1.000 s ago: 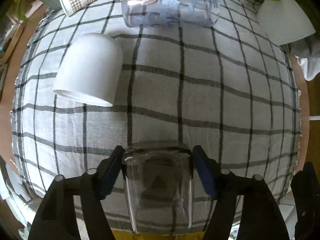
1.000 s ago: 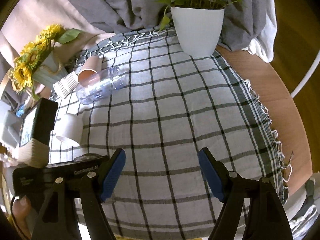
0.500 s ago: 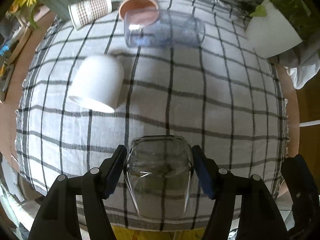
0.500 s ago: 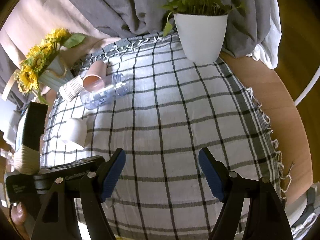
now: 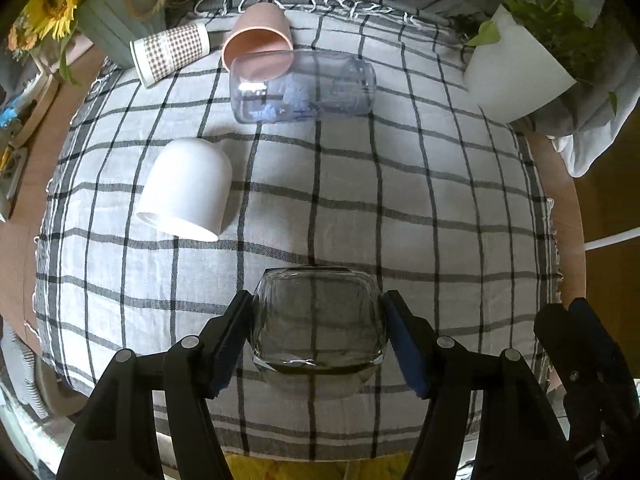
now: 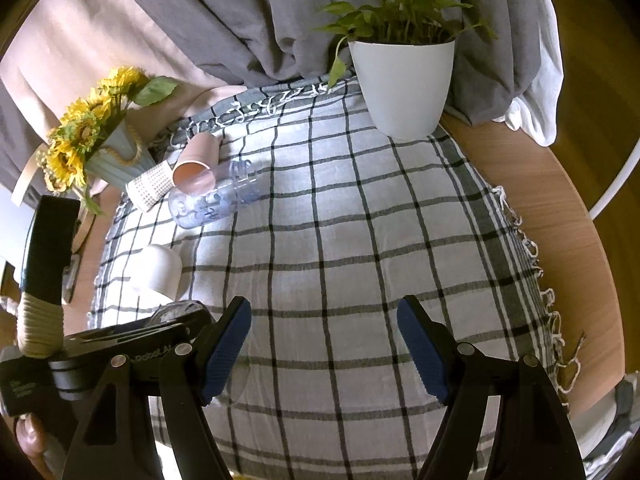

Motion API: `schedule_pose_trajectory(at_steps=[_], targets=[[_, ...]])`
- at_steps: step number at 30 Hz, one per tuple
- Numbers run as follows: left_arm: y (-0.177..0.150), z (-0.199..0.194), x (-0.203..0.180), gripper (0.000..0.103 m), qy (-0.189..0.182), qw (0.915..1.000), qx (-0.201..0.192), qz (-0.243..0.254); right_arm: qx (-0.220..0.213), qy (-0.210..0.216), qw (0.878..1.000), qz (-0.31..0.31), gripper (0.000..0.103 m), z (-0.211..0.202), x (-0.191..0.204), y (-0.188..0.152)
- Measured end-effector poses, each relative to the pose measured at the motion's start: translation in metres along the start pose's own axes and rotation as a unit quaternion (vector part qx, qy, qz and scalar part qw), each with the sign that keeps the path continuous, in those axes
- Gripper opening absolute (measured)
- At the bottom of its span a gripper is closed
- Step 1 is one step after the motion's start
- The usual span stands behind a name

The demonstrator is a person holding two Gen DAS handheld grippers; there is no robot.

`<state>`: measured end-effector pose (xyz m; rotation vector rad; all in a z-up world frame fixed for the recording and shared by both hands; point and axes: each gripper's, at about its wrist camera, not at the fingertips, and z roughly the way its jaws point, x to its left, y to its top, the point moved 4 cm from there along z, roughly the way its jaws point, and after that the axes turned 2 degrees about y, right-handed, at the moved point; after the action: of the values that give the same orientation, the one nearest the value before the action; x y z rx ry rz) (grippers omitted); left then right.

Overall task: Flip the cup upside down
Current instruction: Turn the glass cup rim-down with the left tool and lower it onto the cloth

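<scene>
My left gripper is shut on a clear glass cup, its blue pads pressed on both sides. The cup is held above the checked cloth near the table's front edge, tilted with its thick base toward the camera. My right gripper is open and empty over the cloth to the right. The left gripper's body and a bit of the glass show at the lower left of the right wrist view.
A white cup, a clear bluish jar, a pink cup and a checked paper cup lie on their sides at the back left. A white plant pot stands back right, a sunflower vase back left.
My left gripper has lifted and tilted back with the glass cup, so more of the table's far side shows. My right gripper has risen slightly and stays open.
</scene>
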<state>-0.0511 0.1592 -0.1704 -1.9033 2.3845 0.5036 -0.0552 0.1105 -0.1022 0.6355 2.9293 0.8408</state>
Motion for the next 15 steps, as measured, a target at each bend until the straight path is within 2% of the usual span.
schedule_pose_trajectory(at_steps=[15], targets=[[-0.0002, -0.0057, -0.002, 0.065, 0.0, 0.9995, -0.029, 0.013, -0.005, -0.004, 1.0, -0.01, 0.075, -0.0045, 0.0043, -0.005]])
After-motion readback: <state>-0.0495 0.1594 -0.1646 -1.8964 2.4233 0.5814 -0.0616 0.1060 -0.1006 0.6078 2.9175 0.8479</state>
